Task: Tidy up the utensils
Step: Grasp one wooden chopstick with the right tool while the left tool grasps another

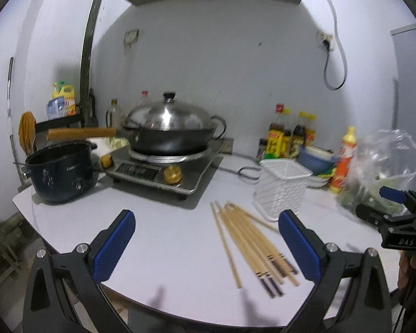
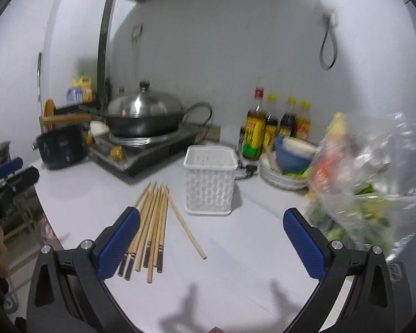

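Several wooden chopsticks (image 1: 252,238) lie loose in a fan on the white counter (image 1: 166,236), dark-banded ends toward me. They also show in the right wrist view (image 2: 155,222). A white perforated plastic holder (image 1: 283,191) stands upright just behind them, empty as far as I see; it shows in the right wrist view too (image 2: 209,179). My left gripper (image 1: 208,247) is open and empty above the counter, left of the chopsticks. My right gripper (image 2: 212,247) is open and empty, the chopsticks by its left finger. The right gripper also shows at the right edge of the left wrist view (image 1: 396,213).
A lidded wok (image 1: 170,130) sits on an induction cooker (image 1: 163,172) at the back left, with a dark blue pot (image 1: 59,170) beside it. Sauce bottles (image 2: 277,125), stacked bowls (image 2: 288,163) and a clear plastic bag of greens (image 2: 371,183) crowd the right. The counter edge is near me.
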A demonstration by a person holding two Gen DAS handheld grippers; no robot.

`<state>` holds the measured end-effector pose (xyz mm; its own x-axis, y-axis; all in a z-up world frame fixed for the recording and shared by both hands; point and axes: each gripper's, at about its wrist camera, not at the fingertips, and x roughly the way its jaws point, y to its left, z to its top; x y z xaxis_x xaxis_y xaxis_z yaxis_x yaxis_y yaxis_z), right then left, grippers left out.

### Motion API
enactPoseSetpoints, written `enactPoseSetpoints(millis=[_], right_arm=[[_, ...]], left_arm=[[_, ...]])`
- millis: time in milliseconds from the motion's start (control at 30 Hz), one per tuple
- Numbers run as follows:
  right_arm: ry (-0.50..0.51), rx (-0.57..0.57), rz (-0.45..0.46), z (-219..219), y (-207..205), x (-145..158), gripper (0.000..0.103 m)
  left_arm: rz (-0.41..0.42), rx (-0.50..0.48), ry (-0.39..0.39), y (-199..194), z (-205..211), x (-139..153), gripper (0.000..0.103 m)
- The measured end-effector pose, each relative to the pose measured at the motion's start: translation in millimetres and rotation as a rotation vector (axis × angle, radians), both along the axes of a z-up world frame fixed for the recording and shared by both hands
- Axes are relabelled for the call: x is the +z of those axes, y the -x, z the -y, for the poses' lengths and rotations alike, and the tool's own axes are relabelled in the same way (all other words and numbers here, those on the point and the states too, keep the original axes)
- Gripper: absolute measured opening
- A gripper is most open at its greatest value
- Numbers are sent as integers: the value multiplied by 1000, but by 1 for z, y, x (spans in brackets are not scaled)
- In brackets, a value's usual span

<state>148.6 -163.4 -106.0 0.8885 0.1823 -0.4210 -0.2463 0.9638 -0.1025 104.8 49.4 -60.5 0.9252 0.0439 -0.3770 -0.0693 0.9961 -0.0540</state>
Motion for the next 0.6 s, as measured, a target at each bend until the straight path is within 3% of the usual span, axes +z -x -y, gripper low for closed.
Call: enactPoseSetpoints(millis=[200,500,600], right_arm=[[53,44,-109,-19,-55,-27,98],[73,118,-303,-46,-128,-73,65],[63,149,-358,-57,-151,-88,61]], left_arm=[[-104,36,-7,-35,-20,-25,103],[-250,14,10,-84,-27,-58,103],[-289,5,12,-101,-30,-67,103]])
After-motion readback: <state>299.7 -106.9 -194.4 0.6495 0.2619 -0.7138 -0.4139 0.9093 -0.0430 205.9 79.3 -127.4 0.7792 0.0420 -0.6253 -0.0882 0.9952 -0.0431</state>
